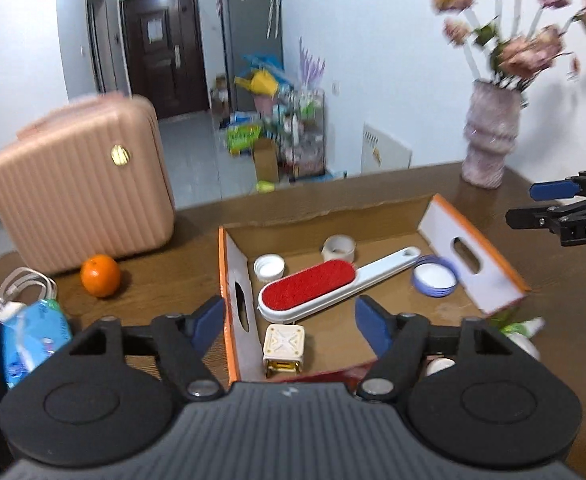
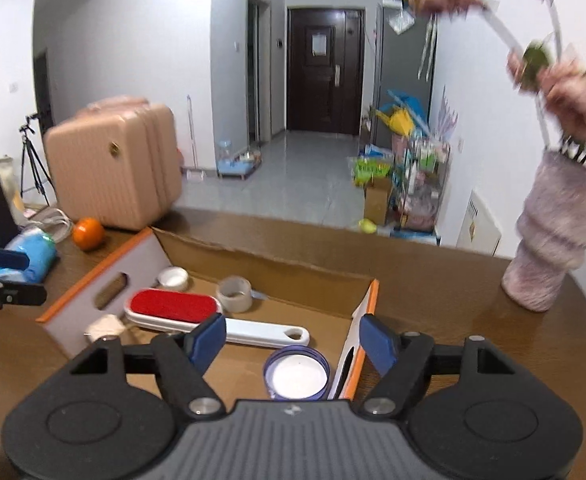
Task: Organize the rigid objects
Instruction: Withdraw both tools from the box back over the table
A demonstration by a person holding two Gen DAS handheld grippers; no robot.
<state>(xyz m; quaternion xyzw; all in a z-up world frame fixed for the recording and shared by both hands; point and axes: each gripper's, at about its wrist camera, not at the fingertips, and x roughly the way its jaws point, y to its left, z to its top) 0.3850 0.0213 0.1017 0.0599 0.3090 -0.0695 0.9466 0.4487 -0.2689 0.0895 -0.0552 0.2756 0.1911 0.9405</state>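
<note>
Inside the cardboard box (image 1: 333, 216) lie one red lint brush (image 1: 313, 290), one roll of tape (image 1: 338, 249), one cream cube (image 1: 284, 345) and two lids: a white lid (image 1: 269, 267) and a purple-rimmed lid (image 1: 435, 276). Left of the box are one orange (image 1: 100, 275), one pink suitcase (image 1: 79, 196) and one blue wipes pack (image 1: 33, 336). Right of it stands one vase (image 1: 491, 136).

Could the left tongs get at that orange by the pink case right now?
Probably yes. The orange sits in the open on the table, outside the cardboard box, with nothing on top of it. The left tongs stand open and empty, so they would only need to swing left.
</note>
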